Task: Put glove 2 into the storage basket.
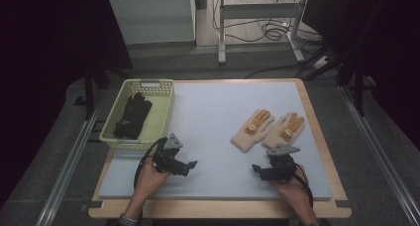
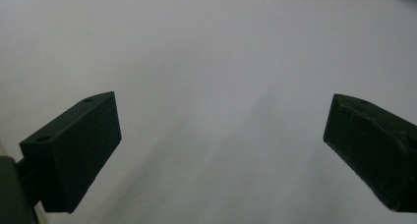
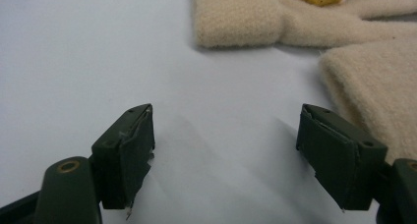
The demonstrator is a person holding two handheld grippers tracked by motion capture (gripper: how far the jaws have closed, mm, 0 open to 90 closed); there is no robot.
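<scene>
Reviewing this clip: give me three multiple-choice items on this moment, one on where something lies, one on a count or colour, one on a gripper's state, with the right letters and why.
1. Where do the black gloves lie?
A. In the yellow-green basket
B. On the bare mat beside the right gripper
C. On the floor past the table

2. How many cream gloves lie on the pale mat?
A. One
B. Two
C. Four

3. How do the right gripper's jaws stand?
A. Shut on a cream glove
B. Shut on nothing
C. Open, with bare mat between them

Answers: 1 A, the high view shows the dark gloves inside the basket at the mat's far left corner. 2 B, two cream gloves with orange markings lie side by side, touching. 3 C, the right gripper view shows a wide gap between the jaws, the gloves just ahead.
</scene>
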